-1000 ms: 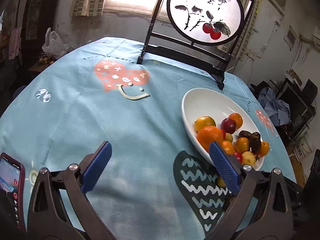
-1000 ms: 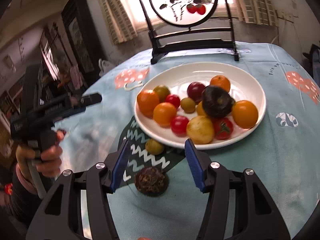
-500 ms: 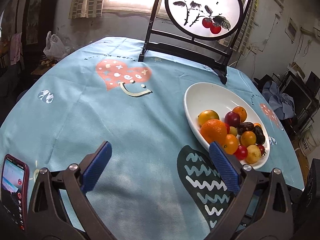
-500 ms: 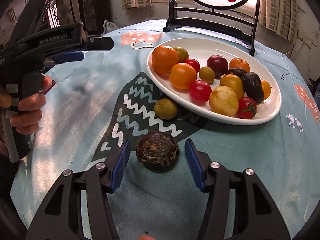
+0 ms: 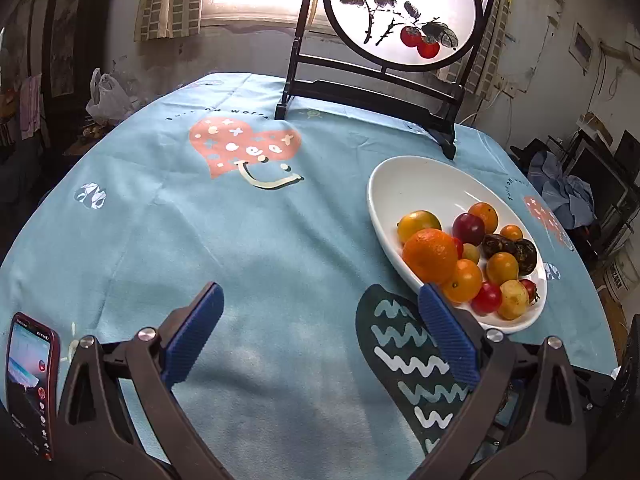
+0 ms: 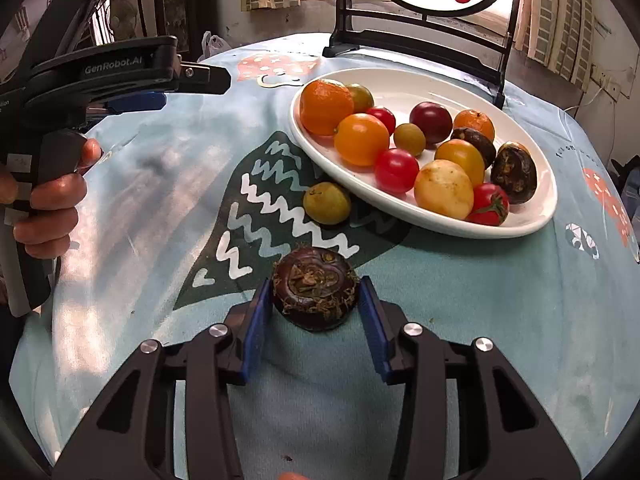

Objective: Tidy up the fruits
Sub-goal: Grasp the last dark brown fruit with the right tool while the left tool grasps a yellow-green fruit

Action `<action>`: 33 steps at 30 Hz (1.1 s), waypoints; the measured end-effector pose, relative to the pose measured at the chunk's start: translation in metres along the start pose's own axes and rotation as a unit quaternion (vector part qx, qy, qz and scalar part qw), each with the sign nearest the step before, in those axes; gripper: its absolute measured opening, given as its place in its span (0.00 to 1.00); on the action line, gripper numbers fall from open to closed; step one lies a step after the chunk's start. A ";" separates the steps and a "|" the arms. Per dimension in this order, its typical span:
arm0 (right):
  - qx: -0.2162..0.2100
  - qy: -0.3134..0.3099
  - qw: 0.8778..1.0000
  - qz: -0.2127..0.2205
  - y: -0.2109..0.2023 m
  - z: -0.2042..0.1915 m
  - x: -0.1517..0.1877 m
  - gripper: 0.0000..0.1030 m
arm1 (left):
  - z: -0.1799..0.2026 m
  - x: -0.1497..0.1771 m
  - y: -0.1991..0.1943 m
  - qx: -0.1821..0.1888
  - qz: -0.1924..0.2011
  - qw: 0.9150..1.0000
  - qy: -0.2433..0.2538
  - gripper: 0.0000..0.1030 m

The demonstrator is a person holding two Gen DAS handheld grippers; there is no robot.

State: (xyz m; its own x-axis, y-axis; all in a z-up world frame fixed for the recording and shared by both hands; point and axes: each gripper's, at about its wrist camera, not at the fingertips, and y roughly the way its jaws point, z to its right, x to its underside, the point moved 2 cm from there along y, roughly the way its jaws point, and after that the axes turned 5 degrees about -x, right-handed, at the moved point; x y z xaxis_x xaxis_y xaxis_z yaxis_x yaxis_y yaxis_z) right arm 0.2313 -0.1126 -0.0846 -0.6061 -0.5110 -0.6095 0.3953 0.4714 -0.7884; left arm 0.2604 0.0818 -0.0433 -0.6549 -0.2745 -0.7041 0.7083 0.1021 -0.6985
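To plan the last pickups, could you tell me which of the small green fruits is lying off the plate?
The green fruit on the tablecloth, touching the plate; the other two lie inside it.

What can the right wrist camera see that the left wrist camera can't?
Only the right wrist view shows the dark brown water chestnut sitting between the right gripper pads, the small green fruit on the cloth beside the plate, and the person's left hand. Only the left wrist view shows the phone and the open, empty left gripper. Both show the white plate of fruit, the blue tablecloth and the round painted screen.
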 end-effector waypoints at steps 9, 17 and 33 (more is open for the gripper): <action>-0.081 0.189 0.969 0.135 -0.057 0.069 -0.004 0.43 | 0.022 0.012 0.011 0.042 -0.043 0.997 0.037 0.97; -0.059 0.245 0.957 0.146 -0.063 0.093 0.001 0.43 | 0.096 0.047 0.005 0.117 -0.047 0.976 0.180 0.82; -0.060 0.237 0.958 0.153 -0.069 0.090 0.001 0.43 | 0.124 0.047 0.043 0.082 -0.076 0.975 0.191 0.43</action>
State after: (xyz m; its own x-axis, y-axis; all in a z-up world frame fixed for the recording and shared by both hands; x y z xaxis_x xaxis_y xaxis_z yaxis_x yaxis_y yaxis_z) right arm 0.2655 -0.2104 -0.0389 -0.7317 0.0339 -0.6808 0.5385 0.6410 -0.5469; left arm 0.2926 -0.0453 -0.0906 -0.7838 0.1052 -0.6120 0.6073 -0.0758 -0.7908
